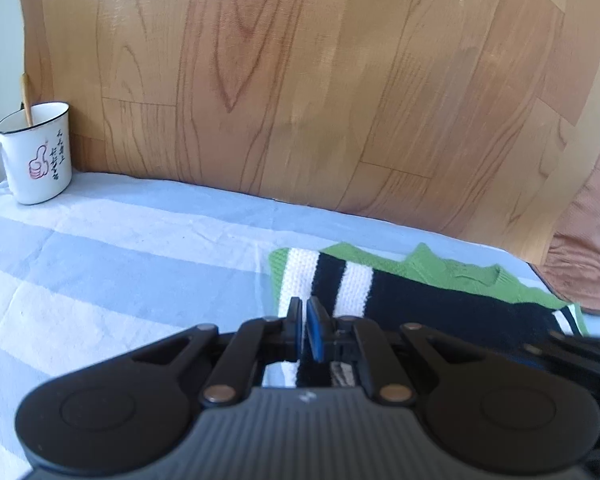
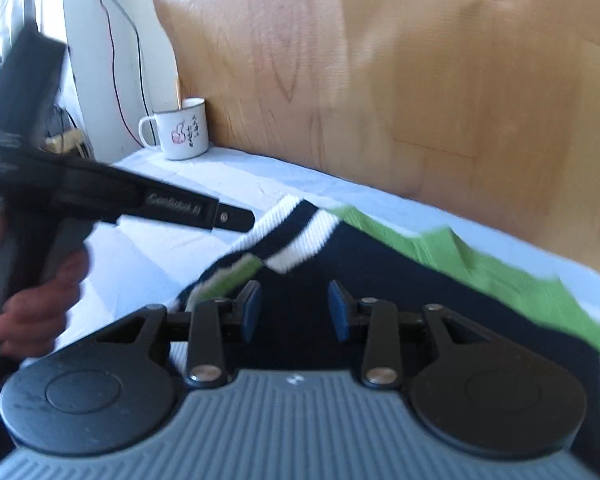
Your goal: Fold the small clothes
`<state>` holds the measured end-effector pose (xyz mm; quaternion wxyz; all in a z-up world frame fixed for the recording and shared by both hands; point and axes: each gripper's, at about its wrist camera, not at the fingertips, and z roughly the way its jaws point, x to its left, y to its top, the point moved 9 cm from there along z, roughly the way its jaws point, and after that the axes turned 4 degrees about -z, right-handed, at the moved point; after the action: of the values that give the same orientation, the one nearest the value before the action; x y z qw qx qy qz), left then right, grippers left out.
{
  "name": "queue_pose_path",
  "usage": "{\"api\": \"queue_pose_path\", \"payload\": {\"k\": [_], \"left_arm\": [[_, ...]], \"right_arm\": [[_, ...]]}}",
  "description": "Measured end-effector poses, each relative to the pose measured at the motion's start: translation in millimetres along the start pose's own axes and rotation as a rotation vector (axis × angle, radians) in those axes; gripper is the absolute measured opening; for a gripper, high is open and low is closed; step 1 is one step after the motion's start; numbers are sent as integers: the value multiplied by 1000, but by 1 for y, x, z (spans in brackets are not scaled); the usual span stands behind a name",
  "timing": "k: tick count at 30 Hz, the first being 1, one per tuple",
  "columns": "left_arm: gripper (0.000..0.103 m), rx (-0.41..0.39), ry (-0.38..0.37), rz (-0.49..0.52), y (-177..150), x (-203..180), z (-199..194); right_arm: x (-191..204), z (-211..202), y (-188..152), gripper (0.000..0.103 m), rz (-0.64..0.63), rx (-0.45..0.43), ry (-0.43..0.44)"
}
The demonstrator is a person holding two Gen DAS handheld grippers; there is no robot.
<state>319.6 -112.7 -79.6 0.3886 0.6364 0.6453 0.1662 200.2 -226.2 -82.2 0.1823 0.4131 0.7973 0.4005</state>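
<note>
While the knit [image 1: 400,292] lies on the striped sheet [image 1: 100,260] near the wood-grain board [image 1: 300,80], the fold looks partly made: black body over green, a white-and-black banded end pointing toward the mug [image 1: 36,152]. Edges are still ragged and a green flap [image 2: 500,280] sticks out at the far side, so I'd say more folding and squaring-up remain. Left claw [image 1: 304,332] is pinched shut, blue pads nearly touching, over the banded end; whether any yarn is caught between them I cannot tell. Right claw [image 2: 294,312] stands parted above the black panel, nothing between its pads. The knit is chunky, ribbed, soft; the sheet thin and creased; the mug glossy enamel with a dark rim.
</note>
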Motion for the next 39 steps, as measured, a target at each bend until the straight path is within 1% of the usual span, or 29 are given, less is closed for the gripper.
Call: {"api": "queue_pose_path", "payload": {"k": [1,4,6,7,8,9,11,13,15,17,19,20,21,22,23,25,26,27,28,29,30,31,32,34,35,37,39], "left_arm": [[6,0,-6,2,0,-1,0],[6,0,-20,2,2,-1,0],[6,5,-28,1,3,-1,1],[6,7,-30,0,3,-1,1],[6,7,-28,-3,3,-1,0],[6,7,-29,-7,3,-1,0],[6,9,-25,-11,3,-1,1],[6,14,-16,-10,1,-1,2],[6,16,-4,-10,1,0,4],[6,9,8,-22,2,3,3],[6,-3,15,-56,5,9,1],[6,-7,16,-77,7,12,1],[6,-7,16,-94,7,15,1],[6,-7,19,-108,8,18,2],[6,-5,23,-116,8,20,3],[6,1,31,-118,7,22,5],[7,7,34,-117,6,22,7],[8,14,35,-115,5,22,9],[13,18,35,-113,4,22,10],[22,20,33,-110,4,21,11],[28,21,33,-108,3,20,13],[42,18,38,-107,2,20,14],[49,15,40,-106,2,19,16],[50,15,26,-114,1,15,23],[50,23,19,-122,-1,14,27],[50,46,29,-124,-7,10,35],[50,23,66,-67,-10,3,35]], "right_arm": [[0,10,4,42,-6,12,11],[-5,38,5,63,-36,87,77],[-8,41,1,63,10,101,127],[-8,39,1,55,16,105,144],[-6,35,1,38,0,105,162],[-2,30,0,32,-19,102,179],[3,24,-5,17,-69,93,164],[6,20,-6,10,-104,82,118],[8,17,-2,9,-119,64,72],[7,9,14,9,-131,-11,40],[-2,6,35,9,-106,-89,14],[-6,10,42,10,-84,-102,14],[-8,18,45,10,-54,-91,39],[-8,29,45,10,-33,-71,66],[-7,43,40,12,-33,-40,74],[-7,72,22,19,-62,49,36],[-9,69,21,24,-48,1,35],[-13,65,21,26,-27,14,46],[-22,57,23,30,7,16,55],[-33,45,26,33,37,-8,50],[-48,32,28,36,49,-37,29],[-65,19,29,42,51,-53,-14],[-85,8,29,45,60,-56,-63],[-129,-6,21,46,133,-32,-134],[-148,-8,16,46,187,-11,-153],[-179,-6,2,47,292,37,-178],[-196,2,-10,47,345,72,-204]]}}
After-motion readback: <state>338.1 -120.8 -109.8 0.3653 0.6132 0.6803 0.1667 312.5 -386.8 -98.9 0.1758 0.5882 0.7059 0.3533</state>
